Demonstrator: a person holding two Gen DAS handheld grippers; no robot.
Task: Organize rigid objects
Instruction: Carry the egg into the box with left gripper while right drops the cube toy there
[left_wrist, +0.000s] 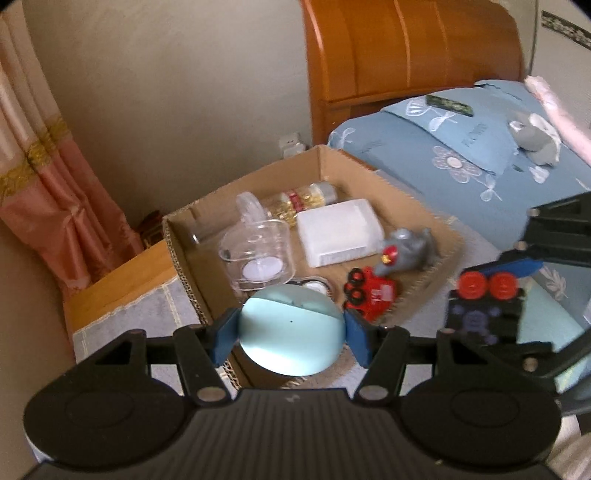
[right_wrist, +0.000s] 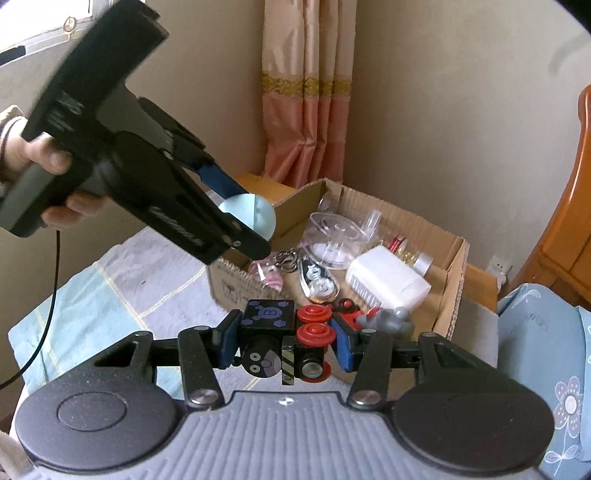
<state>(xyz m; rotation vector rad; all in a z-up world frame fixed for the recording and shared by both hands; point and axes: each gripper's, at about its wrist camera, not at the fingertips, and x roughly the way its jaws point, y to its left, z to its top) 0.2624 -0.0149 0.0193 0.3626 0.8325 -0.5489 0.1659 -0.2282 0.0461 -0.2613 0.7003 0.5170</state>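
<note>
While both of our tools are loaded, we hover at the near edge of the cardboard box. Our left tool is clamped on a pale blue round case, smooth and likely slippery, so squeezing across its widest part seems right. Our right tool grips a black toy train by its ends; it looks rigid and light, though its red wheels may roll under the pads.
</note>
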